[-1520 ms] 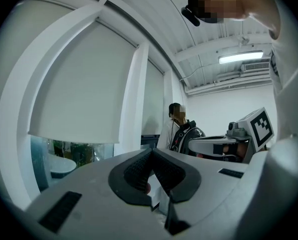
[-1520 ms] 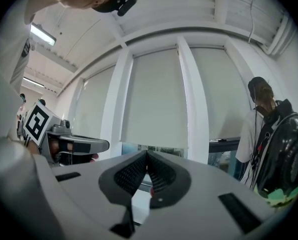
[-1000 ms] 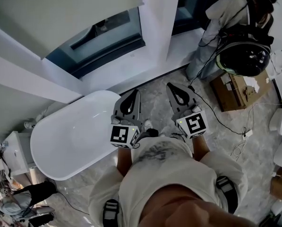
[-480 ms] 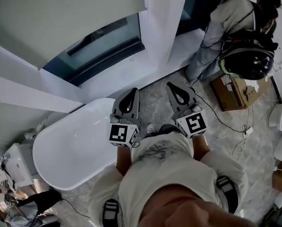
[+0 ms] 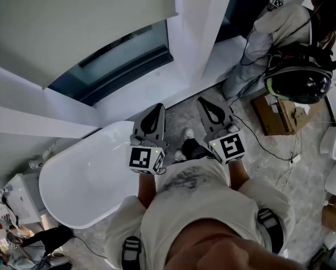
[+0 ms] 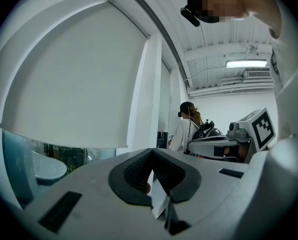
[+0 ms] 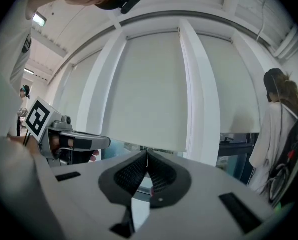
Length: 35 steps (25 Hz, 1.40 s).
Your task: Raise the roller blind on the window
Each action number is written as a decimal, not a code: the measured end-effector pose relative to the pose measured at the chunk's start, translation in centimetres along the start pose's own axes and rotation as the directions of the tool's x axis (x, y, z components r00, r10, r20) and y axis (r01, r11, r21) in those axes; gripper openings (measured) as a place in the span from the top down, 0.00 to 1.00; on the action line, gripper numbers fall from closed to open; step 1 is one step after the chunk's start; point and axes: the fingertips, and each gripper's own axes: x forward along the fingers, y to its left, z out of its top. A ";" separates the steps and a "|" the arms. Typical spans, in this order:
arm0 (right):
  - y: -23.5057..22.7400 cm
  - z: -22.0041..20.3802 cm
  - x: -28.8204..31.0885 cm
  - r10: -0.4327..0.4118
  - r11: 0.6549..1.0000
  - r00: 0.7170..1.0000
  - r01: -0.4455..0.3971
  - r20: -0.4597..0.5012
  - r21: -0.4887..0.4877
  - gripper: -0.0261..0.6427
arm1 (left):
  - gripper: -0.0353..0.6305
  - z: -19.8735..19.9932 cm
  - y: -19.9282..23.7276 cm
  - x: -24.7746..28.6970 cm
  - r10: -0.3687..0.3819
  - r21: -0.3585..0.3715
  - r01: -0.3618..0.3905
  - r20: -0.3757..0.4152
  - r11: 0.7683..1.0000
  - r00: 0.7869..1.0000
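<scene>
Left fingers: Our left gripper (image 6: 151,153) is shut tight. Its two tips press together and nothing is between them.
Right fingers: Our right gripper (image 7: 147,155) is shut the same way, and it holds nothing.
Which way we point: Both grippers sit side by side and point at the window.
Blind from the left fingers: The roller blind (image 6: 74,79) hangs at 10 o'clock from our left tips. It is well apart from them and nothing touches it.
Blind from the right fingers: In the right gripper view its bottom edge (image 7: 124,140) shows at 12 o'clock, just over our tips. The head view shows bare floor between us and the window, so we are not there yet.
How far down: The blind covers most of the window. Only a strip of window glass (image 5: 117,61) shows under it.
How it will feel: We think the blind is light, soft cloth that bends easily. The bottom edge looks stiffer.
Where to hold: We would pinch the bottom edge near its middle, or pull a side chain. We cannot see any chain.
Around us: A white bathtub (image 5: 83,173) lies at 8 o'clock from our left gripper. A white window post (image 5: 193,27) stands at 12 o'clock. Another person (image 5: 280,21) stands at 2 o'clock from our right gripper.
</scene>
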 end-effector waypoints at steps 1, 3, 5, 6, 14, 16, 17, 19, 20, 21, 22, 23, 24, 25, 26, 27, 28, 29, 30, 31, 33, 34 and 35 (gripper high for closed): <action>-0.5 -0.2 0.4 0.005 1.000 1.000 -0.005 -0.004 0.001 0.87 | 0.94 -0.1 0.1 0.5 0.004 0.001 -0.004 -0.002 1.000 1.000; -1.4 -0.8 1.3 0.015 1.000 1.000 -0.015 -0.010 0.006 0.87 | 0.94 -0.2 0.5 1.6 0.015 0.004 -0.015 -0.006 1.000 1.000; -2.4 -0.9 2.3 0.022 1.000 1.000 -0.022 -0.009 0.012 0.87 | 0.94 -0.2 1.1 2.7 0.030 0.009 -0.030 -0.010 1.000 1.000; -2.8 -0.9 2.9 0.027 1.000 1.000 -0.027 -0.005 0.013 0.87 | 0.94 -0.2 1.5 3.2 0.037 0.011 -0.037 -0.011 0.999 0.999; -6.9 -0.4 6.8 0.056 0.998 0.998 -0.056 0.013 0.003 0.87 | 0.93 0.5 3.7 8.2 0.079 0.022 -0.079 -0.002 0.997 0.997; -8.0 -0.6 7.7 0.065 0.998 0.998 -0.065 0.010 -0.001 0.87 | 0.94 0.8 4.1 9.4 0.090 0.020 -0.090 0.007 0.996 0.996; -8.4 -0.6 8.1 0.070 0.998 0.998 -0.070 0.008 -0.001 0.87 | 0.94 0.8 4.2 9.9 0.096 0.018 -0.096 0.009 0.995 0.995; -9.2 -0.5 8.8 0.082 0.997 0.997 -0.082 0.012 -0.002 0.87 | 0.94 0.9 4.6 10.8 0.109 0.016 -0.109 0.008 0.994 0.994; -9.7 -0.4 9.1 0.088 0.996 0.996 -0.088 0.018 -0.005 0.87 | 0.94 1.0 4.7 11.3 0.114 0.017 -0.115 0.007 0.993 0.993; -10.1 -0.2 9.5 0.092 0.996 0.995 -0.092 0.023 -0.006 0.87 | 0.93 1.0 4.8 11.8 0.119 0.017 -0.119 0.006 0.993 0.993; -10.5 -0.2 9.8 0.095 0.995 0.995 -0.095 0.021 -0.004 0.87 | 0.94 1.1 4.9 12.3 0.122 0.018 -0.122 0.004 0.992 0.993; -10.9 -0.3 10.2 0.097 0.995 0.995 -0.097 0.017 -0.001 0.87 | 0.94 1.1 5.1 12.8 0.125 0.019 -0.125 0.002 0.992 0.992; -11.1 -0.4 10.5 0.100 0.995 0.995 -0.100 0.014 0.003 0.87 | 0.94 1.0 5.2 13.2 0.126 0.019 -0.126 -0.002 0.992 0.992; -11.4 -0.5 10.8 0.102 0.995 0.995 -0.102 0.013 0.008 0.87 | 0.94 1.0 5.4 13.5 0.128 0.020 -0.127 -0.006 0.992 0.992; -11.6 -0.5 11.1 0.105 0.994 0.994 -0.105 0.014 0.012 0.87 | 0.94 1.0 5.5 13.9 0.128 0.020 -0.127 -0.009 0.992 0.992; -11.7 -0.5 11.4 0.106 0.994 0.994 -0.107 0.014 0.016 0.87 | 0.94 1.0 5.7 14.3 0.127 0.022 -0.127 -0.010 0.992 0.992; -11.9 -0.4 11.8 0.107 0.994 0.994 -0.107 0.015 0.019 0.87 | 0.94 1.1 5.9 14.7 0.124 0.023 -0.124 -0.010 0.992 0.992; -12.0 -0.3 12.2 0.107 0.994 0.994 -0.107 0.014 0.021 0.87 | 0.94 1.2 6.1 15.0 0.120 0.024 -0.120 -0.011 0.992 0.993; -12.1 -0.3 12.6 0.106 0.994 0.994 -0.106 0.014 0.022 0.87 | 0.94 1.3 6.4 15.4 0.115 0.024 -0.115 -0.011 0.993 0.993; -12.3 -0.3 13.0 0.104 0.994 0.994 -0.105 0.013 0.023 0.87 | 0.94 1.3 6.6 15.8 0.109 0.025 -0.109 -0.010 0.994 0.994; -12.7 -0.3 13.9 0.097 0.995 0.995 -0.097 0.015 0.023 0.87 | 0.94 1.3 7.2 16.6 0.096 0.025 -0.096 -0.008 0.995 0.995; -12.9 -0.3 14.4 0.091 0.996 0.996 -0.092 0.016 0.022 0.87 | 0.94 1.3 7.6 17.0 0.089 0.025 -0.089 -0.005 0.996 0.996; -13.0 -0.3 14.9 0.086 0.996 0.996 -0.087 0.015 0.021 0.87 | 0.94 1.3 8.1 17.4 0.082 0.024 -0.082 -0.002 0.996 0.997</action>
